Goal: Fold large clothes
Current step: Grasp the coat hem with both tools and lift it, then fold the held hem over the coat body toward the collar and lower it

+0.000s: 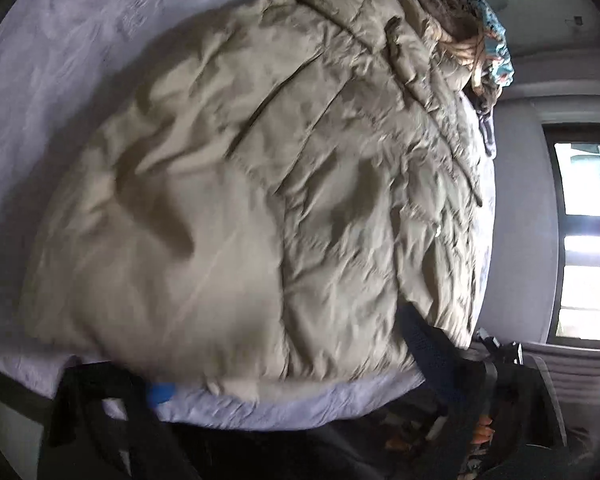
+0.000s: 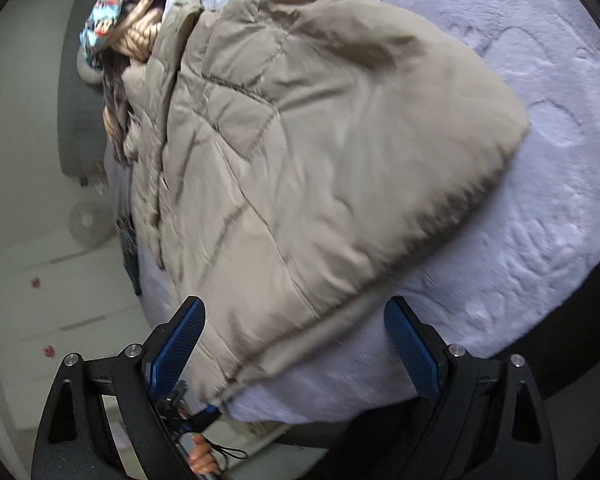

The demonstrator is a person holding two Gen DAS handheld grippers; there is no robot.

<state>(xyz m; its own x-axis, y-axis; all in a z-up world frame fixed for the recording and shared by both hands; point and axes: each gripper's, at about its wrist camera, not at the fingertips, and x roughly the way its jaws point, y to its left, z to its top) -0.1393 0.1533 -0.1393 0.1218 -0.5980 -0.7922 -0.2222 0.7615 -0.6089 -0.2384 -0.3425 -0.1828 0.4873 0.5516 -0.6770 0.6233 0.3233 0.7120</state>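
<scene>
A large beige quilted coat is lying spread across a pale lilac plush bed cover, its padded panels puffing up in soft ridges along stitched seams and its nearer hem drooping toward the bed's edge. In the right wrist view the same coat is filling the middle of the bed, with one rounded side bulging toward the open stretch of cover and the hem running down between the fingers of the right gripper. That gripper's blue pads are standing well apart, with the hem passing between them but neither pad pressing on it. The left gripper is showing only as blurred dark fingers at the bottom of its own view, one on each side of the coat's lower hem, with a blue pad peeking from under the fabric; its fingers are standing apart, and whether they are touching the cloth cannot be told. Beyond the coat's collar a heap of other clothes is lying, with a turquoise patterned piece and brown and tan fabric crowding the far edge. Around the bed, a bright window is glowing on a grey wall, and white drawers and a small round fan are standing beside the bed.
</scene>
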